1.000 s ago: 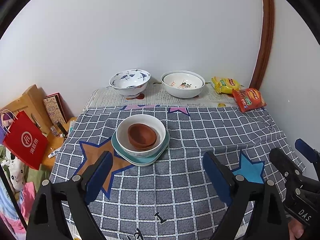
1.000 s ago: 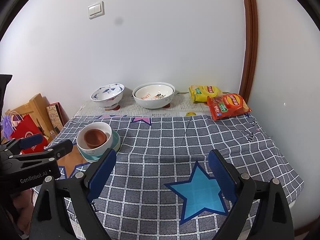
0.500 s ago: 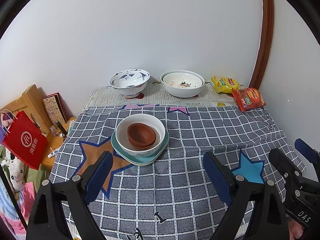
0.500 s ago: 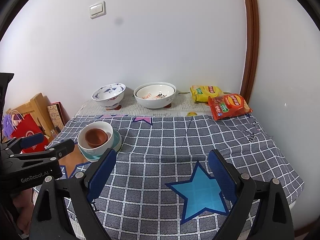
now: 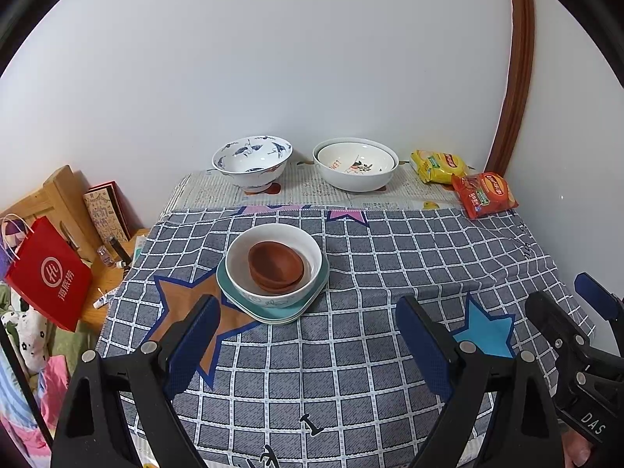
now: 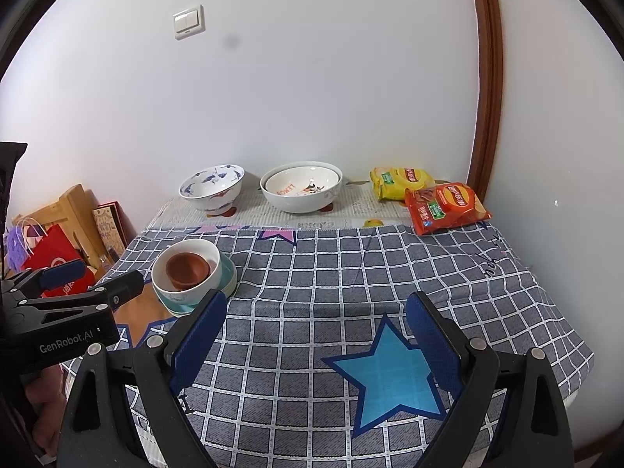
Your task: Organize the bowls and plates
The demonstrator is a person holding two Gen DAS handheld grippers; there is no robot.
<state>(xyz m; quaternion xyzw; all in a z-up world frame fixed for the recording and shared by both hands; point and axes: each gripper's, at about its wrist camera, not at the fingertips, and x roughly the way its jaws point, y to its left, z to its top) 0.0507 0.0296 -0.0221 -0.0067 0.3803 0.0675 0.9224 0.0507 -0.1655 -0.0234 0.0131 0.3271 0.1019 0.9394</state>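
Your left gripper (image 5: 306,341) hangs above the near edge of the bench (image 5: 390,257) with its jaws spread wide and nothing between them. Your right gripper (image 6: 316,335) is spread just as wide, empty too, over the blue star on the checked cloth (image 6: 351,273).

Ahead of your left gripper sits a stack: brown bowls (image 5: 276,267) nested inside a white bowl (image 5: 273,298), which rests on teal plates (image 5: 273,314). From your right gripper's view that stack lies well off to the left.

At the back by the wall, a blue-patterned bowl (image 5: 252,162) and a pair of nested white bowls (image 5: 355,164) stand side by side, apart from each other. To their right lie a yellow snack bag (image 5: 438,164) and a red snack bag (image 5: 484,194), overlapping.
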